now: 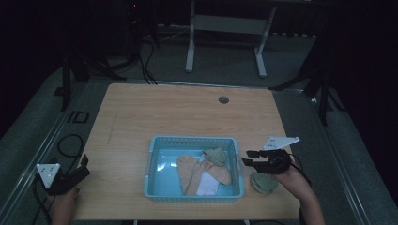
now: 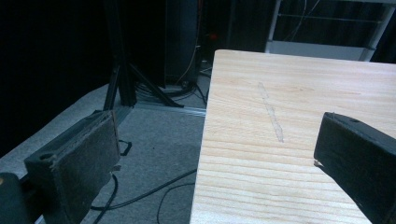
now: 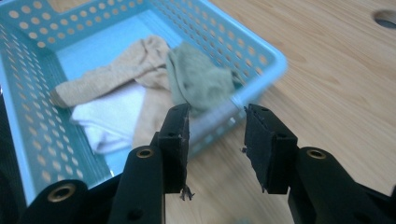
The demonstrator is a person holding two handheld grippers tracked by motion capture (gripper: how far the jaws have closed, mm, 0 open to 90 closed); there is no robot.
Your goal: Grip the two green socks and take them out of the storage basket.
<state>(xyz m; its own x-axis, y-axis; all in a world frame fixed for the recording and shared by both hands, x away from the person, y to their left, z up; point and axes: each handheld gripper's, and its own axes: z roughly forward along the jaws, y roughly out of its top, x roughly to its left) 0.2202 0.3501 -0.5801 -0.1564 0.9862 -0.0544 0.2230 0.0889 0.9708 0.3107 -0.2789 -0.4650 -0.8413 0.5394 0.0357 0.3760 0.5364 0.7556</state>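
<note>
Your right gripper (image 3: 216,140): jaws parted to a moderate gap, nothing between them, held over the wooden table (image 1: 187,112) just outside the right wall of the basket (image 1: 162,193).

Your left gripper (image 1: 70,177): jaws spread wide, empty, straddling the table's near-left edge, well apart from the basket; one jaw over the grey floor (image 2: 154,140), the other over the wood.

Basket: light blue, perforated plastic, at the near middle of the table.

Contents: tan socks (image 1: 192,174) lying lengthwise; white cloth (image 1: 208,184) partly under them; one grey-green sock (image 1: 215,155) bunched at the far-right corner, draped against the wall.

Outside the basket: a second grey-green sock (image 1: 264,183) on the table, just beside the right wall, under your right hand (image 1: 293,179).

Table: round cable hole (image 1: 223,99) near the far edge.
</note>
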